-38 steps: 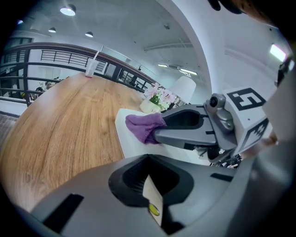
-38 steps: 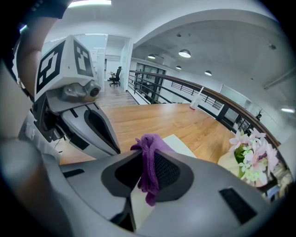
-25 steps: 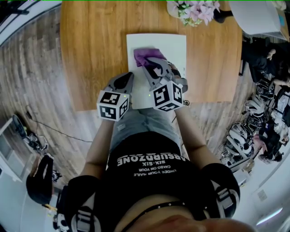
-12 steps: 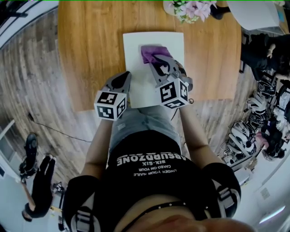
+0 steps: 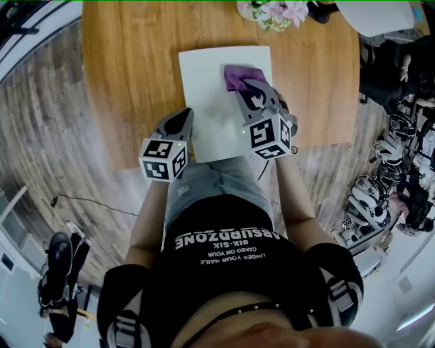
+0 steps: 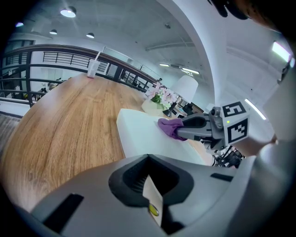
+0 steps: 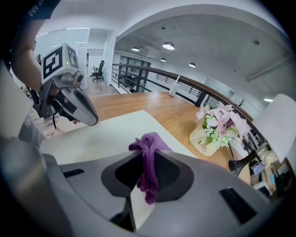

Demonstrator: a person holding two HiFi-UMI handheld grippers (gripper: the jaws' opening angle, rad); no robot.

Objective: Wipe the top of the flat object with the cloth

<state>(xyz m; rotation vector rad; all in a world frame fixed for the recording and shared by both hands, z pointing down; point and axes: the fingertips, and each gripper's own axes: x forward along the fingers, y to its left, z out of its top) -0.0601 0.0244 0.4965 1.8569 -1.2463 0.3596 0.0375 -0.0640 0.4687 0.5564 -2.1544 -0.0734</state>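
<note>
A flat white board [image 5: 211,102] lies on the wooden table [image 5: 129,81], close to its near edge. My right gripper [image 5: 246,87] is shut on a purple cloth [image 5: 238,75] and holds it against the board's far right part. In the right gripper view the cloth [image 7: 149,162] hangs bunched between the jaws over the board [image 7: 101,134]. My left gripper [image 5: 185,115] rests at the board's near left edge, shut with nothing in it. From the left gripper view I see the board [image 6: 138,134], the cloth [image 6: 168,126] and the right gripper [image 6: 185,131].
A pot of pink flowers [image 5: 270,12] stands just beyond the board, also in the right gripper view as the flower pot [image 7: 213,129]. A cup with a straw [image 6: 92,69] sits at the table's far edge. Bags and gear [image 5: 380,197] crowd the floor at the right.
My right gripper has slid the cloth to the right and farther across the board. The left gripper has stayed at the board's near left edge.
</note>
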